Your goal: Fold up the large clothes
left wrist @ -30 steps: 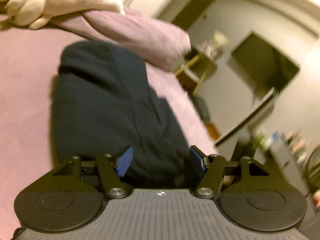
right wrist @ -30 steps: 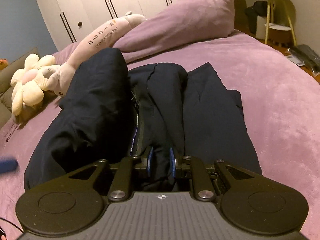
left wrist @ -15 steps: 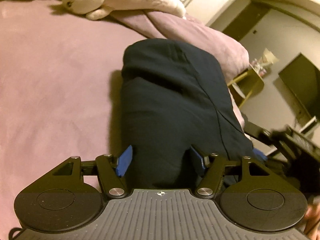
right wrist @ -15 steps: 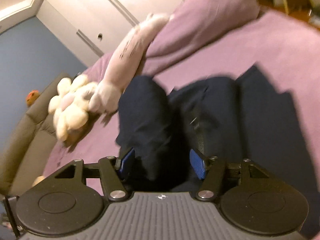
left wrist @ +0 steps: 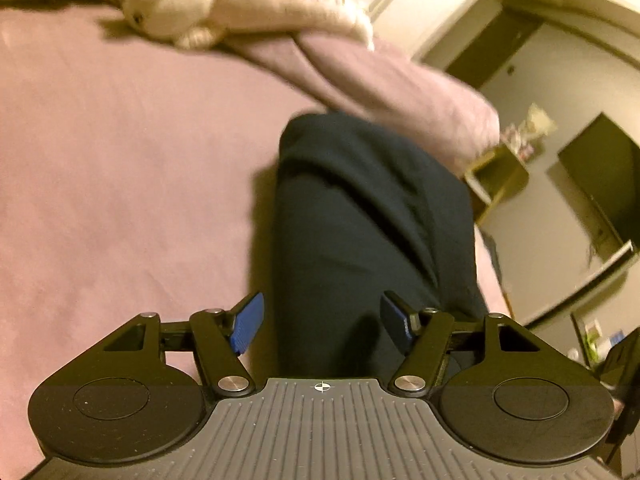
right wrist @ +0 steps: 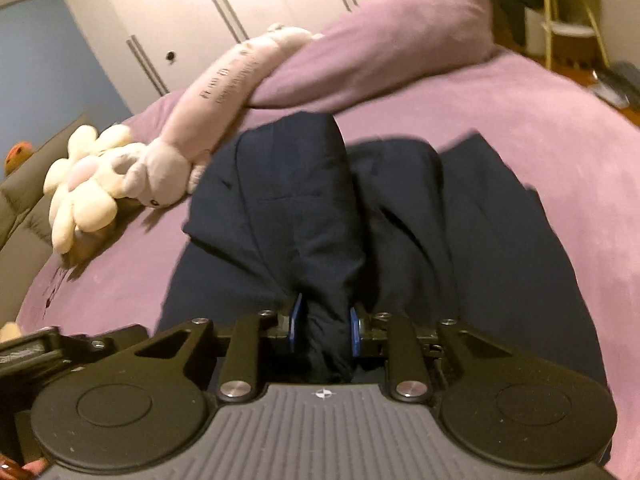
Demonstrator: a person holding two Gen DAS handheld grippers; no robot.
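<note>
Closed again since half a second ago: right gripper (right wrist: pixel 323 330), then spread wide above the cloth, now pinched narrow on a raised ridge of the dark navy padded jacket (right wrist: pixel 360 216), blue pads (right wrist: pixel 295 322) pressed against the fabric on both sides. Swung leftward over the same span: left gripper's view, with more bare purple bedspread (left wrist: pixel 120 184) now filling its left half.

Left gripper (left wrist: pixel 322 322) spread wide, blue fingertips (left wrist: pixel 247 322) well apart, nothing between them but open air, one edge of the jacket (left wrist: pixel 360 240) lying below and running away from the camera. Cannot tell whether those tips touch the cloth.

Jacket lying lengthwise on the bedspread (right wrist: pixel 580 168), partly folded, one thick roll bunched along its left side and a flatter panel to the right, far end near the purple pillow (right wrist: pixel 392 40).

Beside the jacket's far left corner, a long pale pink plush toy (right wrist: pixel 216 92) with printed lettering, draped from the pillow down to the bedspread, a cream flower-shaped plush (right wrist: pixel 80 188) touching its lower end. White wardrobe doors (right wrist: pixel 224 12) behind the bed.
</note>
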